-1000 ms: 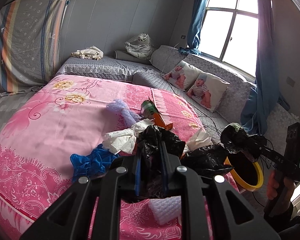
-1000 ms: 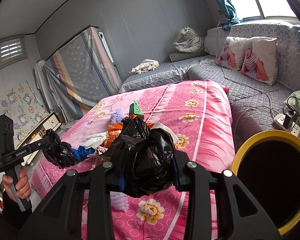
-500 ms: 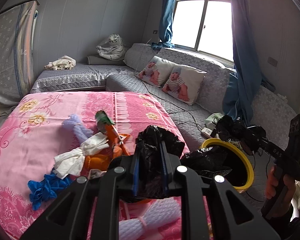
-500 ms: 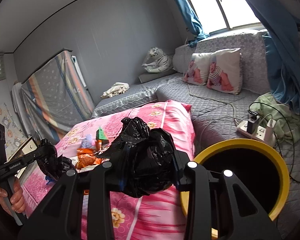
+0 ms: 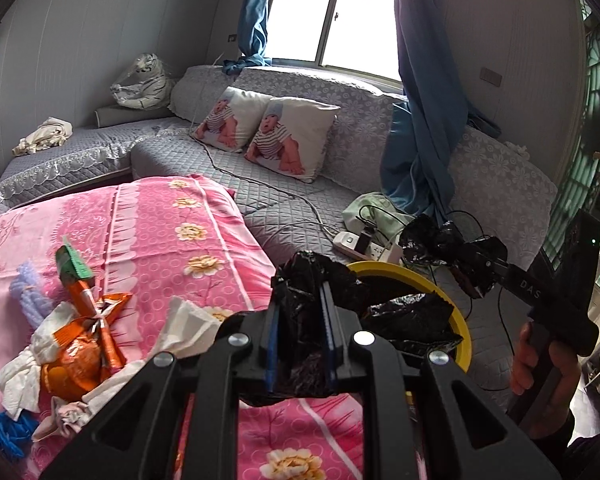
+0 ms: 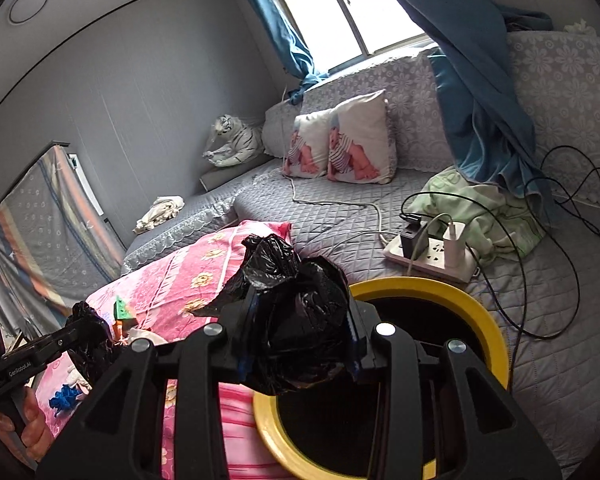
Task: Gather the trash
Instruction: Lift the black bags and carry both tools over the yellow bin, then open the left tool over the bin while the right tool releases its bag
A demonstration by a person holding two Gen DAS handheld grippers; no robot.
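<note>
Only the left wrist view shows the litter on the pink bedspread [image 5: 148, 216]: an orange wrapper [image 5: 80, 344], white tissues [image 5: 184, 328] and a green packet [image 5: 70, 262]; the right wrist view alone looks down into the dark yellow-rimmed bin [image 6: 480, 316], whose contents cannot be made out. The left gripper [image 5: 298, 320] and right gripper [image 6: 300, 320] each pinch a bunch of the black trash bag [image 5: 412, 316], stretched over the bin's rim. Beyond, a grey quilted couch [image 6: 340, 208] carries a power strip [image 6: 432, 256] and two baby-print pillows [image 5: 268, 136] under the window.

Daylight from blown-out window [image 5: 332, 12]; dim corners, fisheye-warped edges, slight softness
</note>
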